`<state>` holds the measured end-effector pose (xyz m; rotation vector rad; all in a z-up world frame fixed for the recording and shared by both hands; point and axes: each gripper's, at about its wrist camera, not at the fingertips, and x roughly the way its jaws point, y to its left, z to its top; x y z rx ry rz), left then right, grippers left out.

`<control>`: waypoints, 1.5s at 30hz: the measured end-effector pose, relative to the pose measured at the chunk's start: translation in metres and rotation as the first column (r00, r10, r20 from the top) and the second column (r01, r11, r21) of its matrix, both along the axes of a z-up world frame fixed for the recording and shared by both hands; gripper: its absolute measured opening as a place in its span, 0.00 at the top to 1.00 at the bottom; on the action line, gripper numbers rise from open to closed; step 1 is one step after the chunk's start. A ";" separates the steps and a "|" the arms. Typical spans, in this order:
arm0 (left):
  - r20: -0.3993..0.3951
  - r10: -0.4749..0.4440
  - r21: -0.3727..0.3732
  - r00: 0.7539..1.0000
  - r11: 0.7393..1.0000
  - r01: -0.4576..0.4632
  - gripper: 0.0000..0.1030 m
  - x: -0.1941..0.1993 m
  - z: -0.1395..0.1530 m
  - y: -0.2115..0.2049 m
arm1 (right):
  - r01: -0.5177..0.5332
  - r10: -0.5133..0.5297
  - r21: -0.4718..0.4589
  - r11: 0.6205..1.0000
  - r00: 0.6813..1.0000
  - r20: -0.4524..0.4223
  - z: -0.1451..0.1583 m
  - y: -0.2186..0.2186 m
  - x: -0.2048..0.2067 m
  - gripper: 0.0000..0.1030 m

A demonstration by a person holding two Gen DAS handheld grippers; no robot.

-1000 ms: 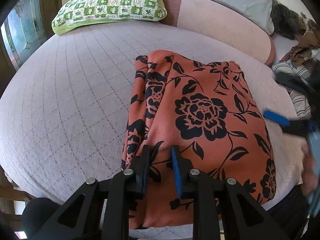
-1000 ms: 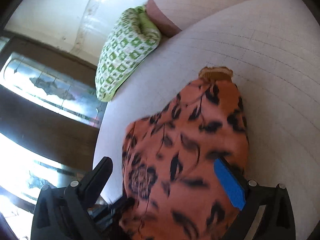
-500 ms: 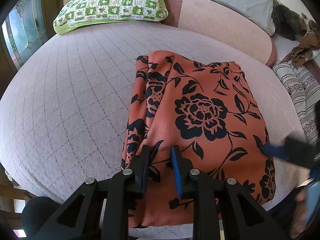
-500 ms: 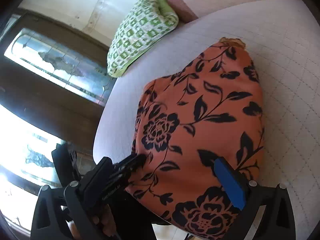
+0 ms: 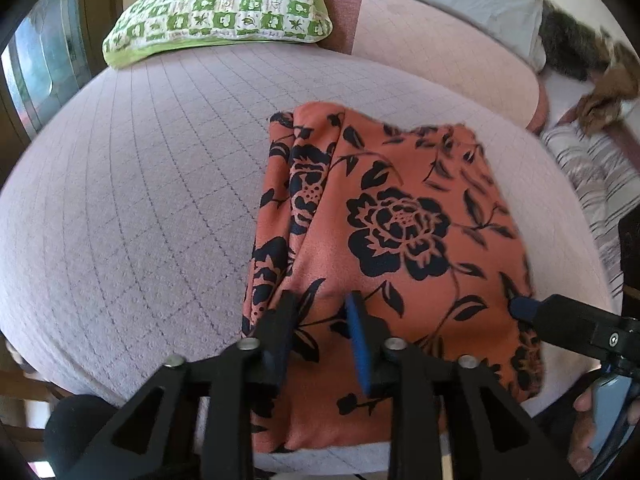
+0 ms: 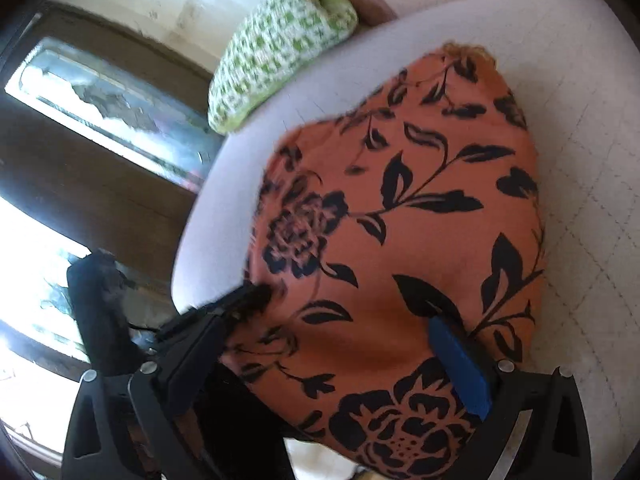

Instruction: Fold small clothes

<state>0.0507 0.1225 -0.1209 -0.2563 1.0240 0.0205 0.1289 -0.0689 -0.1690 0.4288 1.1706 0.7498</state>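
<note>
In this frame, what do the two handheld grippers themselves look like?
Both are matte black plastic. The left gripper has triangular cut-out arms, silver pivot screws and a blue pad on one finger. The right gripper matches: blue pad, silver screws.

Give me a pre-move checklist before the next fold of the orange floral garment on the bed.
1. Left gripper over the garment's near edge: ok.
2. Left jaws closed on cloth: not ok, a gap shows between them.
3. Right gripper spread wide above the orange floral garment: ok, nothing pinched.
4. Garment lying flat on the quilted bedspread: ok, though its left side is bunched in pleats.
5. Green checked pillow away from the garment: ok.
6. Near hem position over the bed edge: cannot tell.
</note>
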 end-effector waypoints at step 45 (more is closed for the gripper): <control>-0.073 0.024 -0.088 0.997 0.996 -0.030 0.15 0.076 -0.030 0.017 | 0.140 -0.150 -0.144 0.980 0.987 -0.061 -0.028 -0.041 0.063 0.00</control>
